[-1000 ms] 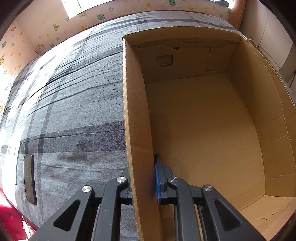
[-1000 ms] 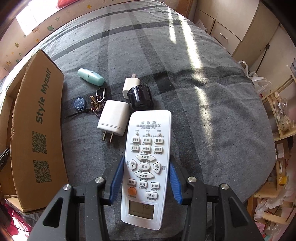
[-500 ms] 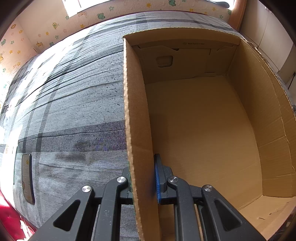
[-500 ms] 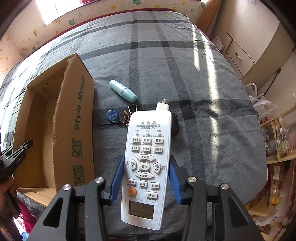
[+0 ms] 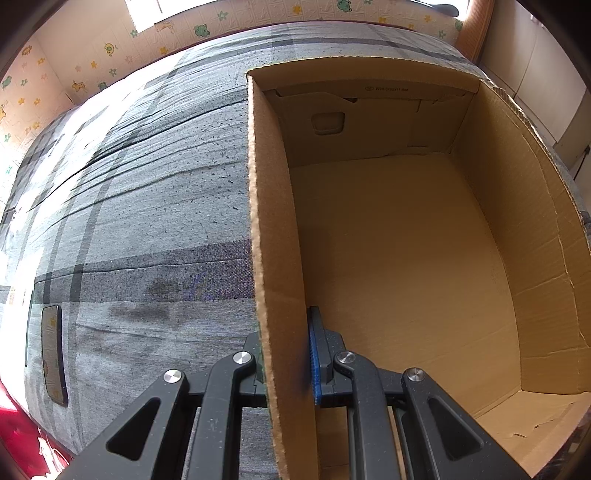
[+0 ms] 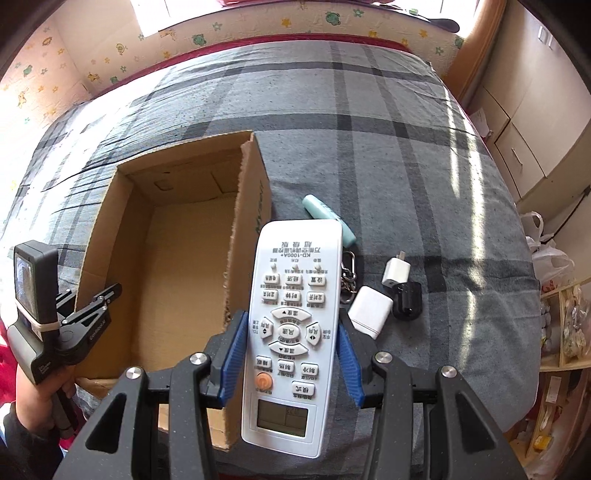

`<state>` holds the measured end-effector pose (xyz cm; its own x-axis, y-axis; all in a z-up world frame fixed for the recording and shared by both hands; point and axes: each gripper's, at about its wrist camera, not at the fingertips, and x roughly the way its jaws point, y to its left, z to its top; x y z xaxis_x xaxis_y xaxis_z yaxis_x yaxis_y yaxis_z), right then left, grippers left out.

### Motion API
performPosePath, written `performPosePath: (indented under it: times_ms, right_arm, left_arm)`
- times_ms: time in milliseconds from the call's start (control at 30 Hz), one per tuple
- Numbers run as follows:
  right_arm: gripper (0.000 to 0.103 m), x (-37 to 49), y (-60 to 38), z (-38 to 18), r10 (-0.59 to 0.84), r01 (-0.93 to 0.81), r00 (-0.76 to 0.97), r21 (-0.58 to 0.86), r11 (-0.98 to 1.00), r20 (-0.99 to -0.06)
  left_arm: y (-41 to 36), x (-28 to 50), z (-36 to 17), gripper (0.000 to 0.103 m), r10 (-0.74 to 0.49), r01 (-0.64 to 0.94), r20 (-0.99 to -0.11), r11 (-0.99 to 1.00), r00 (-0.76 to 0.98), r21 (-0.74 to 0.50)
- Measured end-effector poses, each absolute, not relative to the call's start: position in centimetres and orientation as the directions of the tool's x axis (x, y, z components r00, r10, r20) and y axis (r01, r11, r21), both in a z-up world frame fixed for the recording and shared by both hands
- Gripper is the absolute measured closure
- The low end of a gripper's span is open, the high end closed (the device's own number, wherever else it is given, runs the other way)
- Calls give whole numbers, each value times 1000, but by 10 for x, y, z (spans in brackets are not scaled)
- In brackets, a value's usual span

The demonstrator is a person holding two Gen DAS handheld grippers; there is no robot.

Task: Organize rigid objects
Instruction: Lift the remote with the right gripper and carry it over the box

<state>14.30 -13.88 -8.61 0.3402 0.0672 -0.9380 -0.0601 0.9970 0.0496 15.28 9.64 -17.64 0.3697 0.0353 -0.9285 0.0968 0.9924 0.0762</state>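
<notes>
My right gripper (image 6: 291, 354) is shut on a white remote control (image 6: 291, 332) and holds it in the air over the right wall of an open cardboard box (image 6: 247, 236). The box stands empty on a grey plaid bed. My left gripper (image 5: 286, 354) is shut on the box's left wall (image 5: 273, 258); it also shows in the right wrist view (image 6: 88, 314). On the bed right of the box lie a mint tube (image 6: 321, 210), a key ring (image 6: 349, 275), two white chargers (image 6: 369, 310) (image 6: 396, 270) and a black plug (image 6: 406, 301).
A dark phone (image 5: 53, 354) lies on the bed at the far left. The bed's right edge drops off toward cupboards (image 6: 524, 122) and shelves (image 6: 565, 332). A patterned wall (image 6: 258, 26) runs behind the bed.
My right gripper has lifted the remote and carried it left, from over the small items to above the box's right wall. The left gripper has stayed clamped on the box.
</notes>
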Motion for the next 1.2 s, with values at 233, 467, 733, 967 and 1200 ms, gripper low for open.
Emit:
performPosePath:
  times_ms: [233,467,733,967,1200]
  right_arm:
    - [54,158,-97,-82,99,-138,337,55,989,-936]
    - [54,174,-58,-93,124,-200,309,63,978,-943]
    - [54,190,-22,-121,134,-239,256,72,968,-957]
    - [54,202,-4,-151,130,-252,202,77,965,-971]
    - [54,213,4,-185,129,-253,128,93,963,-983]
  left_arm:
    - [96,153,-175,89,33,95,-929,993,370,73]
    - [97,153,-175,89,31,95,-929,993,369,71]
    - [99,154,-174,89,27,92,-930,994,367,65]
    - [100,154,-174,89,26,92,-930,994,367,64]
    - [100,154,-174,89,30,93,-930,993,367,69]
